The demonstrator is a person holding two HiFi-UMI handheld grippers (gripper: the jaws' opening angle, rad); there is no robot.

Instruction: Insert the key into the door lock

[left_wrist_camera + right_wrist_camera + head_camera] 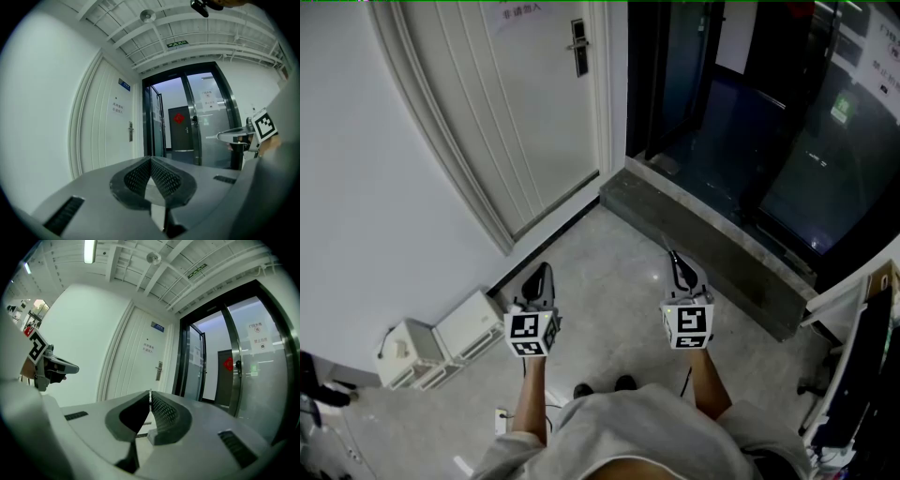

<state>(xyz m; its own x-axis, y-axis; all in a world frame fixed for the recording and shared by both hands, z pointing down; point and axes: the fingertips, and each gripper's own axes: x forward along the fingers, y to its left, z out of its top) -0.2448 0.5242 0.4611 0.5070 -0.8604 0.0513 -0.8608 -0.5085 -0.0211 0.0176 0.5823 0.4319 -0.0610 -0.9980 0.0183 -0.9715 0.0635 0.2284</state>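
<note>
The white door point(516, 103) stands ahead on the left, with its dark lock plate and handle point(578, 47) far beyond both grippers. The lock point(131, 131) also shows in the left gripper view, and in the right gripper view the lock point(159, 371) is small and distant. My right gripper point(675, 261) is shut on a thin silver key point(150, 393), which pokes out edge-on at the jaw tips. From the left gripper view, the key point(221, 136) sticks out of the right gripper point(236, 136). My left gripper point(542, 274) is shut with nothing in it.
Dark glass doors point(769, 122) stand to the right of the white door, behind a grey stone threshold point(712, 253). Two white boxes point(441, 337) sit on the floor by the left wall. A desk edge and chair point(862, 375) are at far right.
</note>
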